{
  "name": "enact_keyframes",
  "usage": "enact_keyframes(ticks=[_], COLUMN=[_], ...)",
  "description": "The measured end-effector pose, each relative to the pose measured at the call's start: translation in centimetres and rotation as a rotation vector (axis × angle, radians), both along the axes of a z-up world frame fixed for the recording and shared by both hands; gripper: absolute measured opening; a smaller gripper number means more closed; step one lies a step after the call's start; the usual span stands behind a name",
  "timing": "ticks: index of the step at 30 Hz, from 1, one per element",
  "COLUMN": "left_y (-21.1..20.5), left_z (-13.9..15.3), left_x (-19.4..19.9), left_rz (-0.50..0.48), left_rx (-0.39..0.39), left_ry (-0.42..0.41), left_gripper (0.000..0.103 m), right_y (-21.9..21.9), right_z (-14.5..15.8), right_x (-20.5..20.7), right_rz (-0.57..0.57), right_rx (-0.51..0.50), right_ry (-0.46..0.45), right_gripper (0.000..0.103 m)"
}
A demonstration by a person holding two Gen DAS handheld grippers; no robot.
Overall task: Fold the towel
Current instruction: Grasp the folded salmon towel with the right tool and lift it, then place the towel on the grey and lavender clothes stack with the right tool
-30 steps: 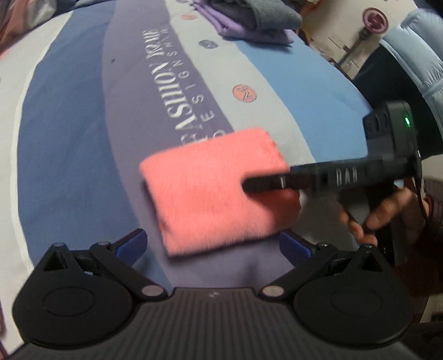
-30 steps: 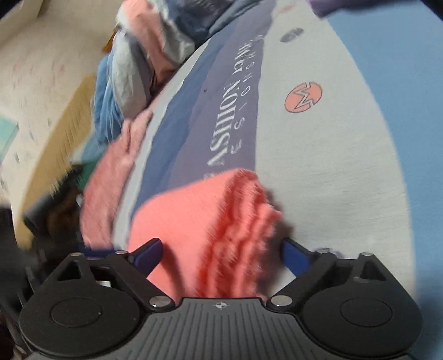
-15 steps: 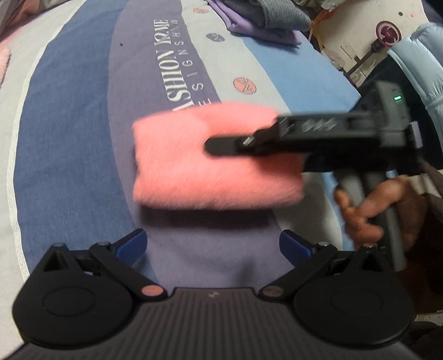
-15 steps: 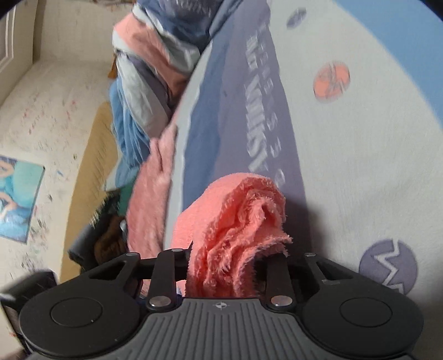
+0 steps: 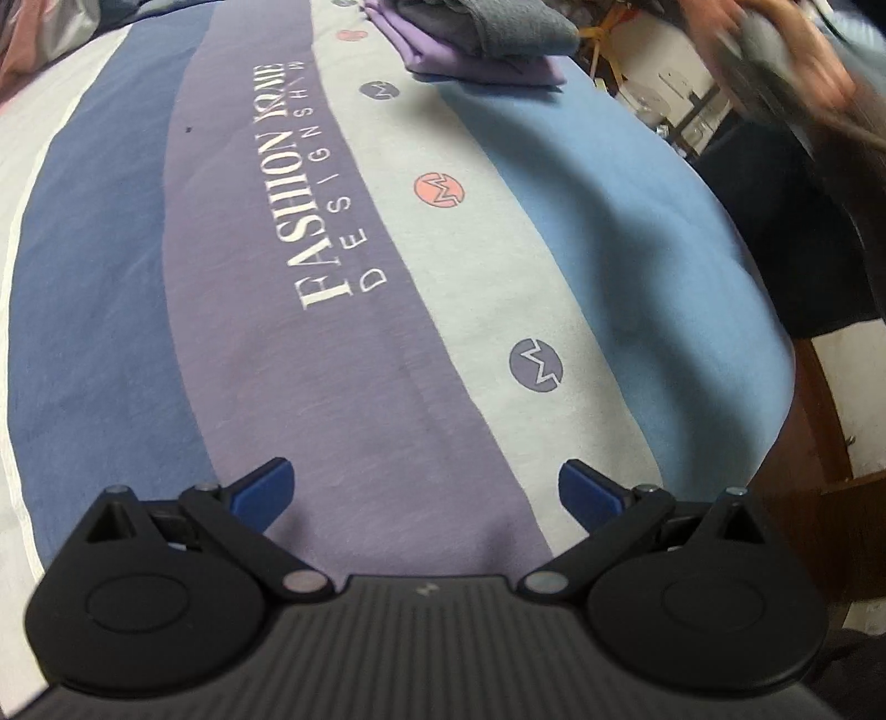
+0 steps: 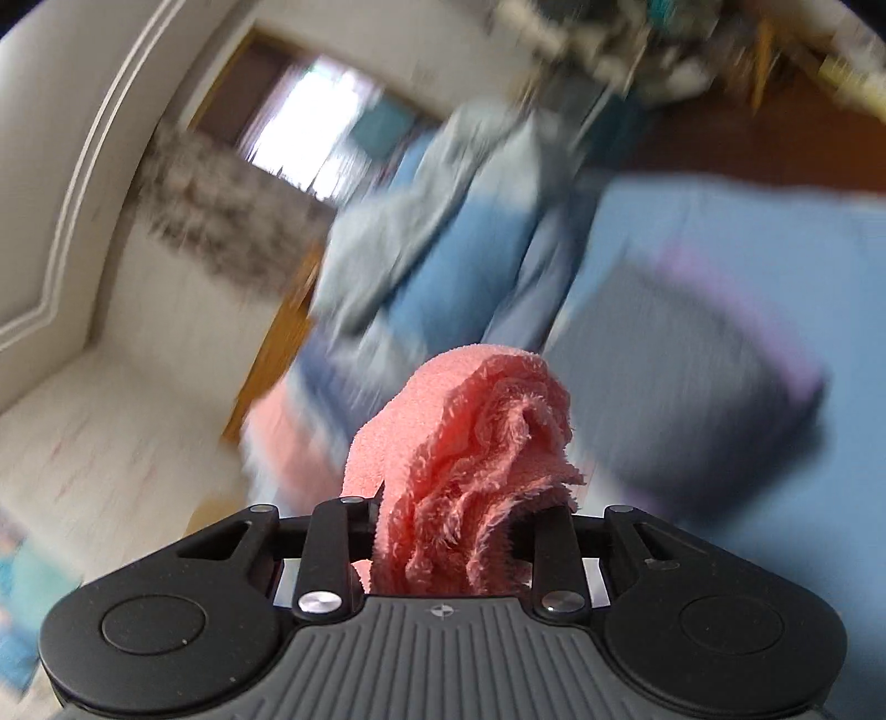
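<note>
Both grippers are differing now — the right gripper is pinching the folded pink towel, just lifted off the bedsheet; the left gripper is staying spread, empty — folding seems finished.

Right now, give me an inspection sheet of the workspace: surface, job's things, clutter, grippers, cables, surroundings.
Surface: striped bedsheet printed FASHION HOME DESIGN.
Job's things: folded pink towel, lifted, bunched.
Clutter: stack of folded purple and grey cloths at the sheet's far end; heap of blue fabric, blurred.
Grippers: left hand-held gripper open, holding nothing; right hand-held gripper shut on the pink towel.
Cables: nothing seen.
Surroundings: white panelled wall; the rest is motion-blurred.
</note>
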State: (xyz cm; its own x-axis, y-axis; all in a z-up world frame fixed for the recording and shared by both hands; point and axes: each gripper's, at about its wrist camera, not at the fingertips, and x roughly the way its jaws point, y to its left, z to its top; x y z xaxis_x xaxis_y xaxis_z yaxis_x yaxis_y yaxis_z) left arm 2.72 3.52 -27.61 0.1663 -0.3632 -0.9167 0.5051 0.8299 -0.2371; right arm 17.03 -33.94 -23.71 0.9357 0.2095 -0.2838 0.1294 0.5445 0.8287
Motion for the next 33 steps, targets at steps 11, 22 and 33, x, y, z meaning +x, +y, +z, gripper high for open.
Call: enact_keyframes(ticks=[11,22,33], left_y=[-1.5,-3.1,-5.7], left_z=[-0.2,1.1,5.6], left_x=[0.4,1.0,1.5], left_rz=[-0.004,-0.033,-0.076], left_rx=[0.046,0.06,0.02], left_ry=[0.005,-0.024,-0.11], left_gripper=[0.103,0.103,0.103], right_y=[-3.8,-5.3,-5.4], right_z=[-5.6,-7.1,-3.3], right_x=[10.1,10.7,4.4], right_rz=[-0.398,-0.272,-0.259], right_rx=[0.156,0.195,0.171], right_ry=[0.114,0.194,0.358], right_gripper=[0.038,0.069,0.088])
